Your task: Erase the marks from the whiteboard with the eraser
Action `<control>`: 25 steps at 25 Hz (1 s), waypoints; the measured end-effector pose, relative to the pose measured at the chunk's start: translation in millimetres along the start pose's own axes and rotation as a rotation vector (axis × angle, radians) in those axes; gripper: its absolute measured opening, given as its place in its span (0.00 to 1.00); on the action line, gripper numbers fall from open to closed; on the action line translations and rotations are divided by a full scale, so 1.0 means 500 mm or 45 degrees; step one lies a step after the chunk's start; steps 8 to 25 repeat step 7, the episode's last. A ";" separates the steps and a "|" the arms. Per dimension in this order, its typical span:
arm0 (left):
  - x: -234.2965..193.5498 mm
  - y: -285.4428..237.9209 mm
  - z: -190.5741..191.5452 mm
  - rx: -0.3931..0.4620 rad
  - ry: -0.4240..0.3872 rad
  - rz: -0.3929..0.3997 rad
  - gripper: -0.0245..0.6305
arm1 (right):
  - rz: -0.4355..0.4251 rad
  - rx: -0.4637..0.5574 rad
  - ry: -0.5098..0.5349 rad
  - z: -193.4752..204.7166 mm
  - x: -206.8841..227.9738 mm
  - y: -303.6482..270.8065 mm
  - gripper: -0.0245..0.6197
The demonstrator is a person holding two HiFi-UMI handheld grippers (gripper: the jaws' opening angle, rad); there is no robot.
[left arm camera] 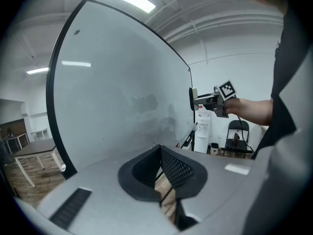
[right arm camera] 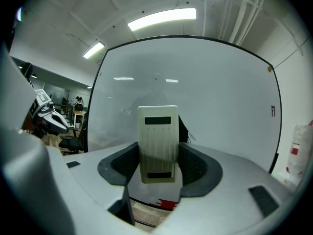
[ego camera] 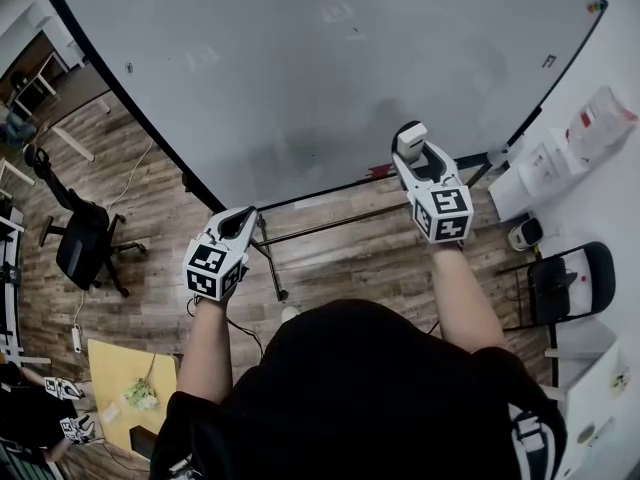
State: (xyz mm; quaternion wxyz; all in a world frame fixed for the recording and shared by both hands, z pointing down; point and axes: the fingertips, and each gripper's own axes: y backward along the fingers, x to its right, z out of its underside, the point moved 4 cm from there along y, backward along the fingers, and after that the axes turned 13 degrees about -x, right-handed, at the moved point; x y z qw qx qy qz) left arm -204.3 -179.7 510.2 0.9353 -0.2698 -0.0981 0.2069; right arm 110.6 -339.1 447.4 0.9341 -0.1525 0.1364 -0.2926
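Note:
The big whiteboard (ego camera: 330, 78) fills the upper head view; it looks nearly clean, with faint grey smudges and a few tiny marks. The cream eraser (ego camera: 411, 140) is in my right gripper (ego camera: 414, 156), which is shut on it, upright, near the board's lower right edge. In the right gripper view the eraser (right arm camera: 157, 141) stands between the dark pads (right arm camera: 198, 164), in front of the whiteboard (right arm camera: 220, 97). My left gripper (ego camera: 240, 226) hangs lower, off the board's bottom left edge. Its jaws meet with nothing between them in the left gripper view (left arm camera: 160, 168).
The board's metal stand (ego camera: 272, 263) stands on a wooden floor. A black office chair (ego camera: 85, 243) is at the left, a black chair (ego camera: 570, 283) and a white dispenser (ego camera: 545, 168) at the right. A yellow table (ego camera: 125, 373) lies at lower left.

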 end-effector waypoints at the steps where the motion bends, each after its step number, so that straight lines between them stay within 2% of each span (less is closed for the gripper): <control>1: 0.001 0.001 0.000 0.001 0.001 -0.002 0.05 | -0.007 -0.004 -0.006 0.002 -0.001 -0.001 0.41; 7: 0.008 0.001 -0.009 0.004 -0.016 -0.020 0.05 | -0.049 -0.025 -0.056 0.014 -0.001 -0.013 0.41; 25: 0.008 0.001 -0.009 0.004 -0.016 -0.020 0.05 | -0.049 -0.025 -0.056 0.014 -0.001 -0.013 0.41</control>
